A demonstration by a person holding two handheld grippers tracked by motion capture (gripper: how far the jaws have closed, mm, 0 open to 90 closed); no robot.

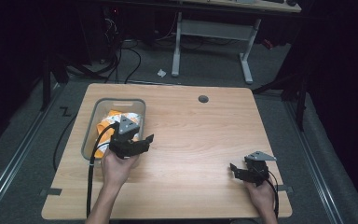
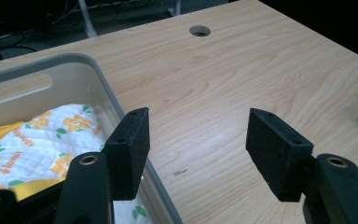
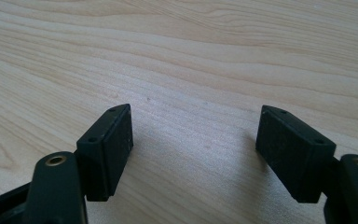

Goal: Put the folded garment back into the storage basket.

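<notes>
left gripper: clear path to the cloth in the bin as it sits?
Probably yes. The left gripper sits at the grey bin's right wall, jaws open and empty. The orange-print cloth lies uncovered in the open-topped bin, so only the wall needs clearing.

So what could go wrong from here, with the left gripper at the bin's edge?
1. The left gripper stands open astride the near wall of the grey plastic bin; pushing down could catch the rim and tip or shove the bin.
2. The white quilted cloth with orange flower print lies bunched over a yellow cloth; a grab might lift both together.
3. The right gripper, open over the bare wooden table, is too far off to steady the bin.
</notes>
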